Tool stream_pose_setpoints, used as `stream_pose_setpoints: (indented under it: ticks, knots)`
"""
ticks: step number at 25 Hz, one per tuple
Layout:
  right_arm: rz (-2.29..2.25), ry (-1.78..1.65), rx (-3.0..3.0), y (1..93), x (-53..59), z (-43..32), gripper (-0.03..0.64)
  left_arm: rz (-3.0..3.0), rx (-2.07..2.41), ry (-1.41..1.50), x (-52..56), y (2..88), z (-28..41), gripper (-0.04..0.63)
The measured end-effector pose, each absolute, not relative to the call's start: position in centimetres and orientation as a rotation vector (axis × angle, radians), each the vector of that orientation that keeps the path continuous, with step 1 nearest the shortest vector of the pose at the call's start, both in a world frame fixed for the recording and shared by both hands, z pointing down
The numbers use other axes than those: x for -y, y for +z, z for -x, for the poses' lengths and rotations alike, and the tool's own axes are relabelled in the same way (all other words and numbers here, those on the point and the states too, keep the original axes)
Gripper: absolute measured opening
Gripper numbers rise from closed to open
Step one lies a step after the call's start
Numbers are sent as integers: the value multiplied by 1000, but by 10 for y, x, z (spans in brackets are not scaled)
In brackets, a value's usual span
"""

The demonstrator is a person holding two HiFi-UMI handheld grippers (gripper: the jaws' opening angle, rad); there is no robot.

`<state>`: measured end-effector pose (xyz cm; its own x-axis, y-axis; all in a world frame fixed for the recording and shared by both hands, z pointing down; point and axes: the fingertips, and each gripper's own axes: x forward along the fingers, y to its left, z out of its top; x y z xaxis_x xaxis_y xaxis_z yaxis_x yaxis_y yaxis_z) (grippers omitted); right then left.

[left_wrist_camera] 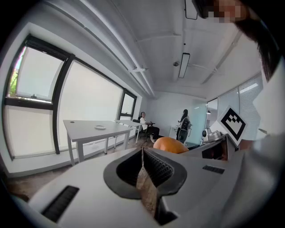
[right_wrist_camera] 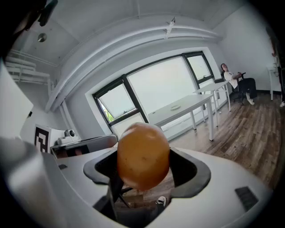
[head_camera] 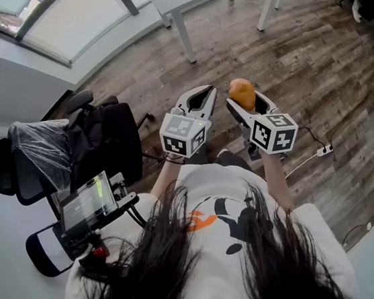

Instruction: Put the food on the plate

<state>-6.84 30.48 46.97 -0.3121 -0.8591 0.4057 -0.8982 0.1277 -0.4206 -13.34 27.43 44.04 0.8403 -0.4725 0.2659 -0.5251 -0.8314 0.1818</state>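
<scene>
orange food (right_wrist_camera: 142, 156) in right tool (head_camera: 247, 106) (clamped)

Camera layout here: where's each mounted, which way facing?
Head view: on the head, facing steeply down; hair, shirt, left gripper and right gripper over wood floor.
Left gripper view: on that gripper, along its shut jaws toward a window-side table.
Right gripper view: along jaws closed on orange food, same table.
Shared: food appears in all three.

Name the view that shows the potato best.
The right gripper view: the potato fills the centre, clamped between the jaws, with its speckled skin clear. The head view shows it small at the tip of the right gripper. The left gripper view shows only its top.
</scene>
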Motion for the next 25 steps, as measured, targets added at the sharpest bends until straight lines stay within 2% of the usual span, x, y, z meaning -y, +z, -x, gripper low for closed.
stream_pose_setpoints:
  ticks: [25]
  knots:
    - [-1827, 985, 2292, 477, -310, 58, 353, -2757, 761, 308, -272, 444, 132, 11]
